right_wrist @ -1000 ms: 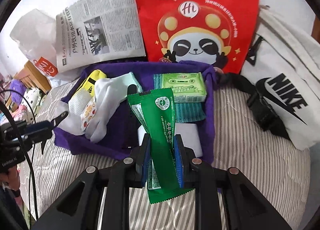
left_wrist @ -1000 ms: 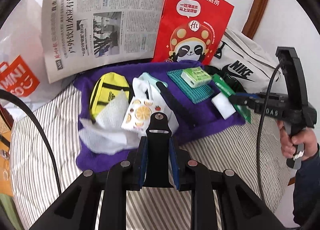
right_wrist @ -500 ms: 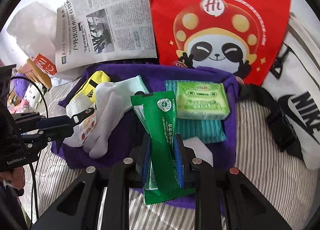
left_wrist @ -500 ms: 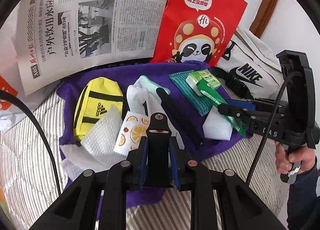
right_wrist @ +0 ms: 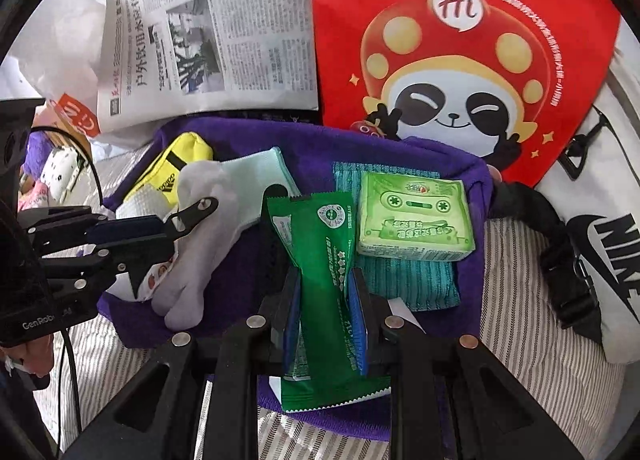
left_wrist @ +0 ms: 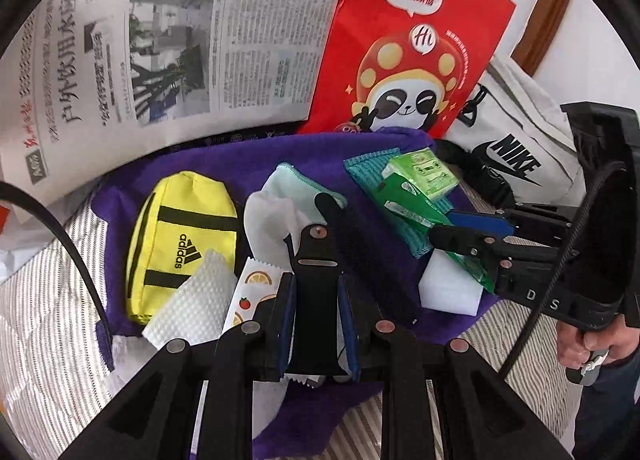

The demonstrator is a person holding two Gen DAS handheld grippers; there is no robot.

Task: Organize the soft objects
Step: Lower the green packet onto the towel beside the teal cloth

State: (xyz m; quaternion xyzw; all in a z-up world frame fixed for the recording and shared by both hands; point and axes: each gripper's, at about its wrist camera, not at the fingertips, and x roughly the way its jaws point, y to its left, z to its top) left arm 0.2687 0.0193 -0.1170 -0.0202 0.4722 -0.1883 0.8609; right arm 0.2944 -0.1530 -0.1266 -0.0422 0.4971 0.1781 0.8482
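Green packet (right_wrist: 326,284) pinched in right claw (right_wrist: 325,312); left claw (left_wrist: 316,324) grips black strap (left_wrist: 318,272); only left view shows sponge (left_wrist: 448,284).

Your right gripper (right_wrist: 326,316) has the sachet (right_wrist: 324,260) between its fingers, over the towel's (right_wrist: 420,148) near edge. Ahead and right of it, the tissue pack (right_wrist: 414,216) lies on the ribbed cloth (right_wrist: 412,280). Ahead and left lies the sock (right_wrist: 236,196), the pouch (right_wrist: 176,164) beyond it. Behind the towel stand the newspaper (right_wrist: 208,36) and paper bag (right_wrist: 460,40). Your left gripper (left_wrist: 316,300) sits over the fruit-print packet (left_wrist: 250,292), the sponge (left_wrist: 448,284) to its right.
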